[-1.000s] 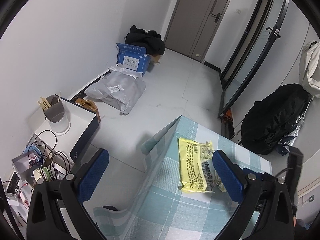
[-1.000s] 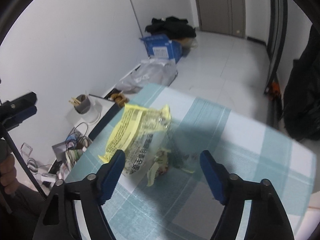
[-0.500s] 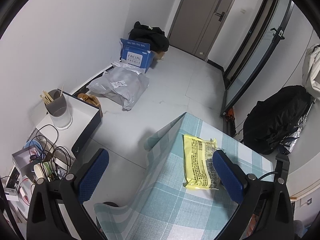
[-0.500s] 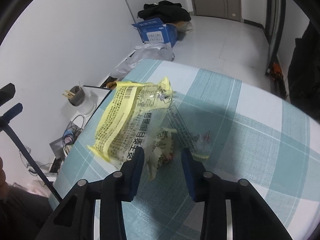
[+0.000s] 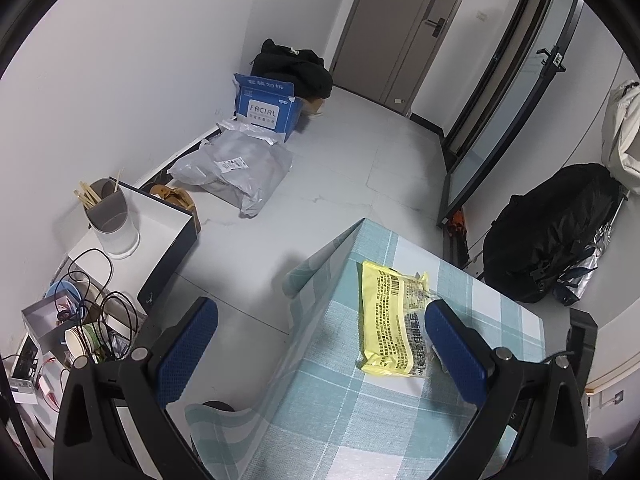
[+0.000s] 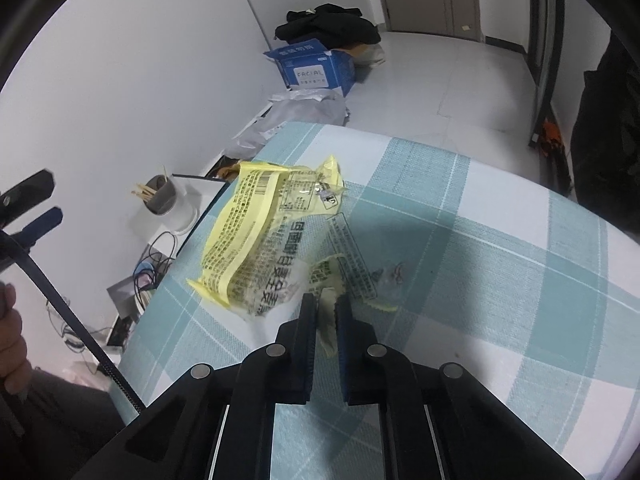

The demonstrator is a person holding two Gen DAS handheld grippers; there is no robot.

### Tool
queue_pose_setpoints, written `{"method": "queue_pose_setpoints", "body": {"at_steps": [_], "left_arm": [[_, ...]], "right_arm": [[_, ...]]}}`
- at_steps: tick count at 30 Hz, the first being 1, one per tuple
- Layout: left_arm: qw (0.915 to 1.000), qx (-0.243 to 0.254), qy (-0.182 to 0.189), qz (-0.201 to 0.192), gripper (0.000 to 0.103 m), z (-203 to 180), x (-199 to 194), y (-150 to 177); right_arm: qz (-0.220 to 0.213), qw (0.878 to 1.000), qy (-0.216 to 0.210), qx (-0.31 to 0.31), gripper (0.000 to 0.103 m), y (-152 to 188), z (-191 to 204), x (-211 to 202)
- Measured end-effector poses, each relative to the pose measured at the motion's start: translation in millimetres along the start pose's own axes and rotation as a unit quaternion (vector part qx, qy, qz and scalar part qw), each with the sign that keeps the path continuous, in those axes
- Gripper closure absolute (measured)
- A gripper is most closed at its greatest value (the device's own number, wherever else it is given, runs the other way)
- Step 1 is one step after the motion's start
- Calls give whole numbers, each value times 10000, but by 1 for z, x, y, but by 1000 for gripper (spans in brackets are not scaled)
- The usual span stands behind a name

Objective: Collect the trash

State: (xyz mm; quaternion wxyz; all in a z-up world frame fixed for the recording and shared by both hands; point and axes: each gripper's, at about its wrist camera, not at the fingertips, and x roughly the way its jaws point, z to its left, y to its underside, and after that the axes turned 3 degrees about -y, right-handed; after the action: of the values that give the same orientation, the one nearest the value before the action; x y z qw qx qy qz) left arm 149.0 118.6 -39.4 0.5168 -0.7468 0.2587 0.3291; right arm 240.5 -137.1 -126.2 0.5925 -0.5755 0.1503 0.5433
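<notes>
The yellow snack wrapper (image 6: 260,236) lies crumpled on the desk (image 6: 500,264), just ahead of the right claw (image 6: 326,312) and reaching away from it to the left. The right claw's blue-padded fingers (image 6: 308,320) are pressed nearly together and pinch a torn strip at the wrapper's near edge; the rest of the wrapper, printed with black text and a barcode, spreads beyond the fingertips over the teal-and-white checked cloth. A clear, printed piece of the packaging lies flat just to the right of the claw's tips.

In the left wrist view the same wrapper (image 5: 390,320) rests near the desk's (image 5: 360,420) corner, and the left claw (image 5: 320,332) hangs above with its fingers spread wide; its right finger (image 5: 452,348) overlaps the wrapper's right edge in the picture, its left finger is out over the floor.

Far ahead of the left claw a blue cardboard box (image 5: 266,106) marked FACIAL stands against the wall, with a grey plastic mailer bag (image 5: 236,172) nearer. To the claw's left, a grey cup of wooden sticks (image 5: 108,212) stands on a white box (image 5: 160,236). A black backpack (image 5: 552,232) sits off to the right.
</notes>
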Motion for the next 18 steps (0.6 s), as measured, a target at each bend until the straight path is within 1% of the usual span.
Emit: {"method": "queue_pose_setpoints", "body": {"at_steps": [5, 9, 12, 14, 16, 17, 18], "left_arm": [[10000, 69, -34, 54, 1, -5, 3, 1], [9997, 138, -72, 185, 1, -12, 10, 3], [9993, 224, -68, 306, 1, -19, 18, 4], [9987, 321, -76, 394, 1, -25, 25, 6], [9980, 401, 5, 480, 1, -31, 31, 7], [9974, 461, 137, 532, 1, -35, 37, 6], [9971, 500, 169, 550, 1, -38, 40, 6]], "right_arm": [[-33, 10000, -31, 23, 96, 7, 0, -9], [-70, 10000, -56, 40, 96, 13, -2, -19], [-63, 9998, -171, 49, 96, 20, -6, -28], [-50, 9999, -142, 6, 96, 26, -9, -34], [-42, 9998, -172, 44, 96, 33, -14, -38], [-53, 9998, -178, 74, 96, 34, -15, -40], [-73, 9997, -198, 124, 96, 36, -18, -41]]}}
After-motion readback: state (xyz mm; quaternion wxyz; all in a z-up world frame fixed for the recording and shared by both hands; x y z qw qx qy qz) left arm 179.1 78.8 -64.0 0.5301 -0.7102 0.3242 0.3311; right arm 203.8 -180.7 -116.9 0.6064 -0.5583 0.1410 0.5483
